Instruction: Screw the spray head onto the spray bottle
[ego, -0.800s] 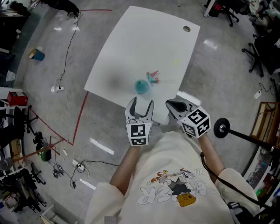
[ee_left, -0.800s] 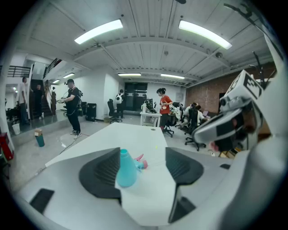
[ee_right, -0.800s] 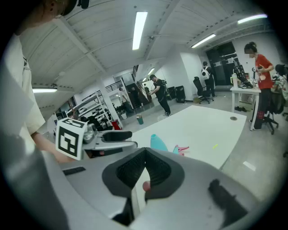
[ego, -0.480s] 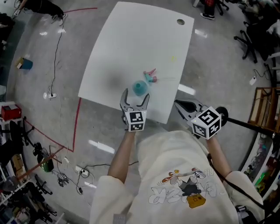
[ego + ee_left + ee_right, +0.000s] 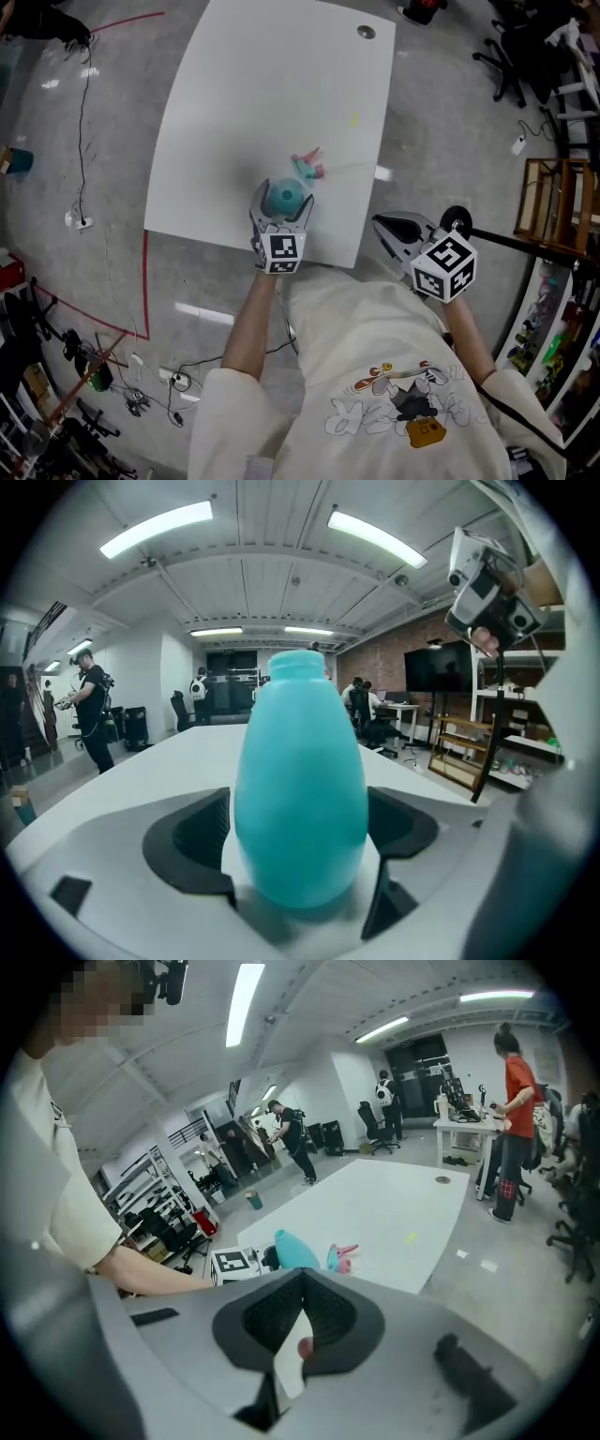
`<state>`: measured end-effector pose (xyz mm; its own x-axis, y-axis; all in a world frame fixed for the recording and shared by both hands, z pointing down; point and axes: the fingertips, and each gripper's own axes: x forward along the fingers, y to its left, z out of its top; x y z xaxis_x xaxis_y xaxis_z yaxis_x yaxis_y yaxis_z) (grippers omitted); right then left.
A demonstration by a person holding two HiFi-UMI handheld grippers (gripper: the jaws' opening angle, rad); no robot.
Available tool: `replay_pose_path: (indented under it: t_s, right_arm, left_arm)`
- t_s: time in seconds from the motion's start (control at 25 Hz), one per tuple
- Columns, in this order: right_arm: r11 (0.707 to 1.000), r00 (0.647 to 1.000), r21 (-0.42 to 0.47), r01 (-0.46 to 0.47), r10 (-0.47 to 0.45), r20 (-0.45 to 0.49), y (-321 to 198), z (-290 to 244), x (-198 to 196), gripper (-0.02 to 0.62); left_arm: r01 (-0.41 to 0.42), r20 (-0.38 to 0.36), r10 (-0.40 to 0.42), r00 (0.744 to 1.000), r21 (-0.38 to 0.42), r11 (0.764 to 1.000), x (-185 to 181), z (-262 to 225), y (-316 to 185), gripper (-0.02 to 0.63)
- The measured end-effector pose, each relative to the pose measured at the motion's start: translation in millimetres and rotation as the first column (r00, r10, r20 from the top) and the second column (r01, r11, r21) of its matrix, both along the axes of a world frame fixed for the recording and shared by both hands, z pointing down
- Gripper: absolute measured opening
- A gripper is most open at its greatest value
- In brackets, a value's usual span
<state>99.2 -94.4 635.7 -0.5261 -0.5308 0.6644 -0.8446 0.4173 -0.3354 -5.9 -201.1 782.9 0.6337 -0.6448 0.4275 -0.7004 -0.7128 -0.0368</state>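
A teal spray bottle (image 5: 283, 198) stands upright, with no head on it, near the front edge of the white table (image 5: 244, 94). My left gripper (image 5: 282, 201) is open, one jaw on either side of the bottle. In the left gripper view the bottle (image 5: 300, 799) fills the space between the dark pads (image 5: 192, 832), and I see no clear press. The pink and teal spray head (image 5: 307, 166) lies on the table just beyond the bottle. My right gripper (image 5: 382, 226) is shut and empty, off the table's front right corner. In its view the bottle (image 5: 295, 1251) and spray head (image 5: 339, 1257) lie ahead to the left.
A round cable hole (image 5: 365, 32) sits near the table's far edge. Cables and a red tape line (image 5: 145, 281) run over the floor at left. A black stand with a round base (image 5: 457, 219) and a wooden shelf (image 5: 544, 206) are at right. Office chairs stand at the far right.
My left gripper has moved forward from the table's front edge until its open jaws straddle the bottle. The right gripper has stayed shut beside the table's corner.
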Motion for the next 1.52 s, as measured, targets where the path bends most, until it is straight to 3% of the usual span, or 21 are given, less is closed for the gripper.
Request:
replay_pose_path:
  t_s: [0.16,0.28,0.44,0.64,0.76,0.84,0.92,1.08,1.16,1.24,1.4,1.52]
  right_arm:
    - [1.0,1.0,-0.002,0.015,-0.015,-0.02,-5,8,0,0.006]
    - [0.997,0.989,0.016,0.082,-0.079,-0.121,-34,19,-21,0.006]
    - [0.958,0.922,0.07,0.278,-0.246,-0.298,-66,28,-39,0.008]
    - [0.887,0.826,0.0,0.461,-0.429,-0.364,-95,66,-50,0.018]
    - [0.83,0.733,-0.06,0.554,-0.521,-0.437,-108,90,-45,0.075]
    - [0.781,0.652,-0.091,0.618,-0.573,-0.496,-116,103,-46,0.096]
    - [0.717,0.548,-0.141,0.683,-0.63,-0.55,-120,120,-50,0.111]
    - [0.566,0.305,-0.3,0.768,-0.735,-0.606,-119,159,-54,0.138]
    - [0.524,0.241,-0.365,0.77,-0.768,-0.593,-116,175,-54,0.148]
    - [0.518,0.23,-0.398,0.757,-0.781,-0.58,-118,187,-54,0.152]
    - [0.542,0.241,-0.438,0.717,-0.783,-0.574,-127,200,-62,0.152]
    - [0.53,0.22,-0.48,0.7,-0.799,-0.56,-129,208,-66,0.152]
  left_arm:
    - [-0.054,-0.025,0.053,0.998,-0.05,0.997,18,6,9,0.425]
    - [-0.059,-0.032,0.056,0.998,-0.09,0.994,4,14,-3,0.425]
    - [-0.049,-0.017,0.047,0.999,-0.097,0.994,0,13,-12,0.422]
    - [-0.055,0.0,0.056,0.998,-0.107,0.993,0,13,-11,0.417]
    - [-0.063,0.016,0.065,0.998,-0.122,0.99,0,2,-8,0.417]
    - [-0.063,0.035,0.068,0.997,-0.116,0.991,-4,-6,-6,0.417]
    - [-0.067,0.057,0.074,0.996,-0.118,0.991,-10,-11,-2,0.417]
    - [-0.076,0.103,0.088,0.991,-0.115,0.99,-20,-18,2,0.417]
    - [-0.082,0.121,0.095,0.988,-0.108,0.991,-21,-19,6,0.417]
    - [-0.087,0.12,0.1,0.988,-0.11,0.99,-22,-19,9,0.417]
    - [-0.092,0.112,0.106,0.988,-0.121,0.988,-29,-17,12,0.417]
    - [-0.091,0.114,0.105,0.988,-0.126,0.988,-35,-15,13,0.417]
